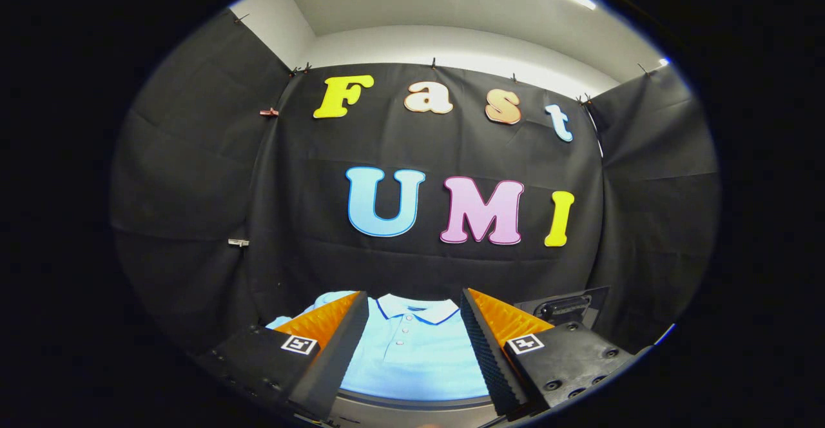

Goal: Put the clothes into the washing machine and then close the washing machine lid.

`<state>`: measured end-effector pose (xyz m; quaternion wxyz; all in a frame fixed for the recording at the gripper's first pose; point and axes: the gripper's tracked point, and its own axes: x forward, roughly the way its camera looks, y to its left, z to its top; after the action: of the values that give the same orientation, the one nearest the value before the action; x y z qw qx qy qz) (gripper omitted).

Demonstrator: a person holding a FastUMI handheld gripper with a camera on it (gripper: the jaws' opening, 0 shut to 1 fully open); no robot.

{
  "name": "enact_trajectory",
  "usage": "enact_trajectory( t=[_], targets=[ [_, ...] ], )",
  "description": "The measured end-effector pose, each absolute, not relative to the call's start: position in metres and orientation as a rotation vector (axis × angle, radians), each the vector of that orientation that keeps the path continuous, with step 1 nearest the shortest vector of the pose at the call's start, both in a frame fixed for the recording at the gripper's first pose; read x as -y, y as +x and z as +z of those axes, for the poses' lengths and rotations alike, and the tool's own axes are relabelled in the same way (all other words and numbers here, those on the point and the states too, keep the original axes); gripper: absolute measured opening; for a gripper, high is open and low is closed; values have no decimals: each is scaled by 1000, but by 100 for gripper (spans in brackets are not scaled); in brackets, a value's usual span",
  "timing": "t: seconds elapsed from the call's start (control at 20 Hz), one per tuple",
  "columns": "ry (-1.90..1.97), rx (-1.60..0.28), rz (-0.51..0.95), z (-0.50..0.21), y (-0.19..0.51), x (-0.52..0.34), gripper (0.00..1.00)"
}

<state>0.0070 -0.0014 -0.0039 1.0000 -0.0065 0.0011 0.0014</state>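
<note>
A light blue polo shirt (412,350) lies flat below and just ahead of my fingers, its white collar with dark trim toward the booth wall. My gripper (414,305) is open, held above the shirt with nothing between its fingers. The left finger (335,325) and the right finger (496,331) stand wide apart over the shirt's shoulders. A dark raised panel (567,305), perhaps the washing machine's lid, stands just beyond the right finger. A grey curved rim (412,405) runs under the shirt's near edge.
Black cloth walls (193,176) close the booth at the back and on both sides. Small clips (238,242) hang on the left wall. A white ceiling with a light strip is overhead.
</note>
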Motion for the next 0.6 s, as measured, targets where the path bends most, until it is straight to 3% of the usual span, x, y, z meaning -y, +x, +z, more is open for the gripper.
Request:
enact_trajectory(
  t=[0.6],
  targets=[
    [-18,-19,-7,-9,22,6,91]
  ],
)
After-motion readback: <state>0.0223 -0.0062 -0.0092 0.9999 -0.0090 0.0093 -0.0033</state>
